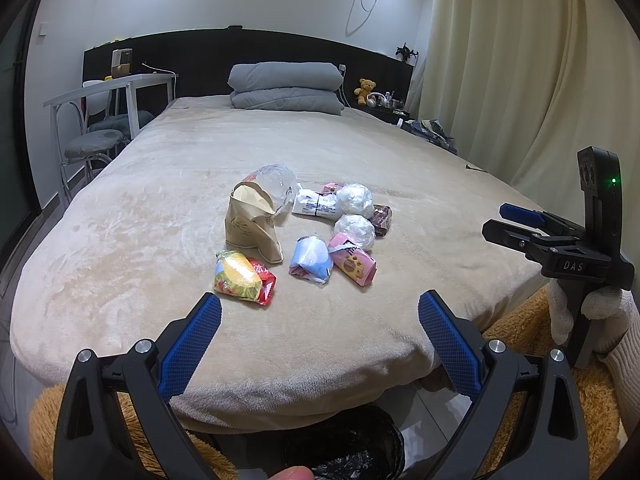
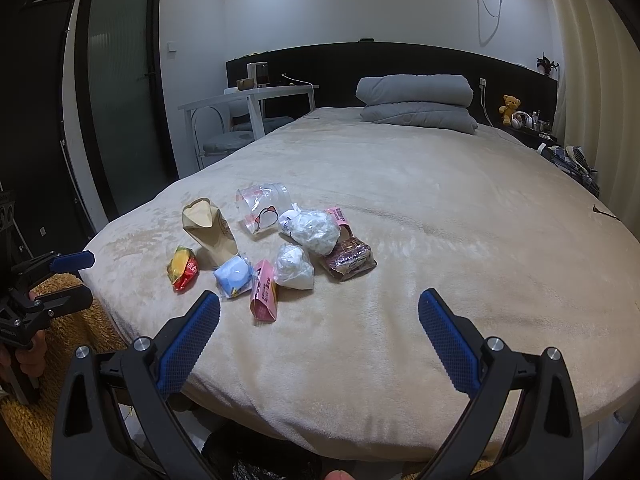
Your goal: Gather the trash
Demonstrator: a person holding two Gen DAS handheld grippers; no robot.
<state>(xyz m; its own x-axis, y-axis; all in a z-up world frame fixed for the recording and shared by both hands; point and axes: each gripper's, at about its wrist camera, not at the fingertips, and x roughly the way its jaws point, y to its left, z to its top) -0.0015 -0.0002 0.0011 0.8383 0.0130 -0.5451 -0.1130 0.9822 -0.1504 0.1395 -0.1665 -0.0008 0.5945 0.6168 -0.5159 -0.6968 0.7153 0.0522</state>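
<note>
Trash sits in a loose cluster on the beige bed (image 1: 120,216), toward its near end, and both tools are hanging back from it. Left hand-held gripper (image 1: 320,320) is released, blue pads spread wide with nothing between them, poised over the bed's near edge. Right hand-held gripper (image 2: 319,318) is released too, just as wide and just as empty. From the left wrist you can spot the right one off to the side, held in a white-gloved hand (image 1: 588,312).

Now the pile: a brown paper bag (image 1: 250,226) stands upright at the left with its mouth open, and a clear plastic cup (image 1: 278,184) lies tipped right behind it. In front, a yellow-and-red snack wrapper (image 1: 240,278) lies nearest the left tool. A crumpled blue-and-white packet (image 1: 310,260) touches a pink carton (image 1: 354,266). Two white plastic wads (image 1: 354,230) sit behind those, with a dark brown wrapper (image 1: 382,220) at the right edge. Below the bed's edge, a black-lined bin (image 1: 344,444) sits on the floor.
</note>
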